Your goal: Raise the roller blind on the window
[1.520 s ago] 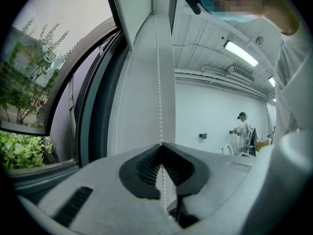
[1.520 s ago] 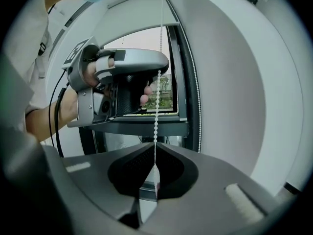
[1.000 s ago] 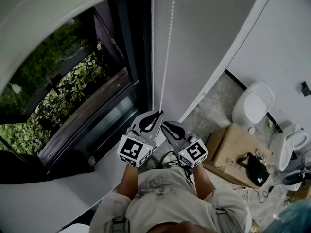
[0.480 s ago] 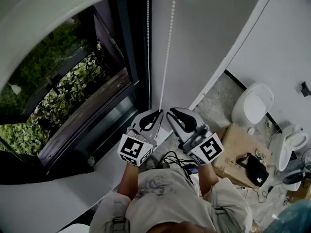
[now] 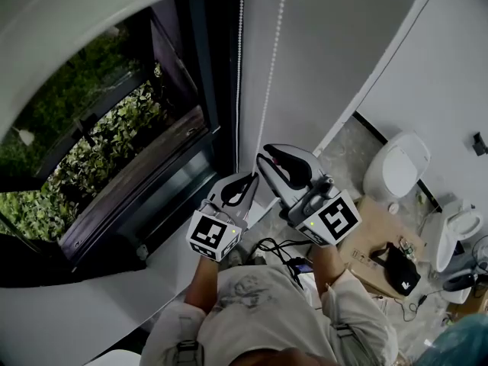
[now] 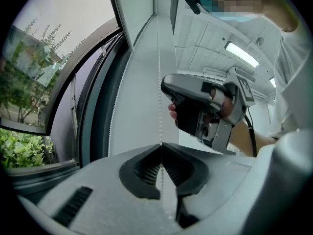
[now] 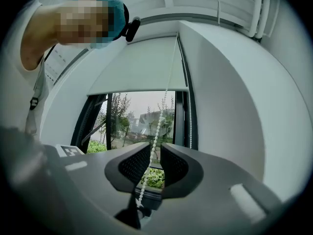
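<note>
The pale roller blind (image 7: 142,67) covers the upper part of the window, and its bottom edge hangs above the glass. Its white bead chain (image 5: 268,75) drops in two strands beside the dark window frame. My left gripper (image 5: 251,176) is shut on one strand of the bead chain (image 6: 159,102), pinched at the jaw tips. My right gripper (image 5: 262,156) sits a little higher, beside the left one. In the right gripper view the right gripper (image 7: 156,148) is narrowly open and the bead chain (image 7: 157,131) runs through the gap.
A white window sill (image 5: 76,311) lies below the dark frame (image 5: 191,75). On the floor to the right are a toilet (image 5: 396,162), a cardboard box (image 5: 366,227), a black bag (image 5: 402,267) and cables (image 5: 278,248).
My right gripper has risen up the chain, from beside the left gripper to above it. The left gripper has stayed in place on the chain.
</note>
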Available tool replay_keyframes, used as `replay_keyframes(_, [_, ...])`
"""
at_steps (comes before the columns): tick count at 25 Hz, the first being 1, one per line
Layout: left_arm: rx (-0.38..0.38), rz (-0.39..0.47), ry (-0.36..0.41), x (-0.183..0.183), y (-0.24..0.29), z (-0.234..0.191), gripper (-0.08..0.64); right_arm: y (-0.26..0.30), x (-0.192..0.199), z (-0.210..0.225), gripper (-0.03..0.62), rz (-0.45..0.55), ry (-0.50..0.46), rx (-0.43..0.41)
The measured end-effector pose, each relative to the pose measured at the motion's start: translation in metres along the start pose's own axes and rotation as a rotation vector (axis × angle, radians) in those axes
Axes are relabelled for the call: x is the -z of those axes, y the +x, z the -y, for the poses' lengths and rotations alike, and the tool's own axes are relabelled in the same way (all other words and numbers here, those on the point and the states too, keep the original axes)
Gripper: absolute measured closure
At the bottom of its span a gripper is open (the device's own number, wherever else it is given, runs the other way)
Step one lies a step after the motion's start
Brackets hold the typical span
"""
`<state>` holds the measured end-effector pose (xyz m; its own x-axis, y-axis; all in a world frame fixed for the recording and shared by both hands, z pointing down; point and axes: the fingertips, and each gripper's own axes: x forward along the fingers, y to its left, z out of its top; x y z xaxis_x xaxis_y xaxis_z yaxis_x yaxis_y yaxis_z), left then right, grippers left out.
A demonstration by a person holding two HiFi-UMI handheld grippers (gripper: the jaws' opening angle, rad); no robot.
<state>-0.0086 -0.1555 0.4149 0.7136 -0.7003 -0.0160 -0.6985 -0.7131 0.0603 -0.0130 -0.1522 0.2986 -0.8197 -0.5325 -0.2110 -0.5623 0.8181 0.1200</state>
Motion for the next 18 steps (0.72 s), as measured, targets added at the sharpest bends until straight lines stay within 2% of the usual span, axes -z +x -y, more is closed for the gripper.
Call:
replay_keyframes(8, [0.010,0.002,-0.002,0.001,0.002,0.004,0.546,0.016,-0.023,0.004,0.524,0.001,-0.036,-0.013])
replay_keyframes(12, [0.010,0.005,-0.005,0.000,0.003,0.004,0.546,0.019,-0.022,0.006,0.574,-0.020,0.007,-0.007])
replay_keyframes(18, [0.006,-0.016,-0.008,0.011,0.004,0.002,0.546,0.017,-0.010,0.006,0.578,-0.037,0.042,-0.001])
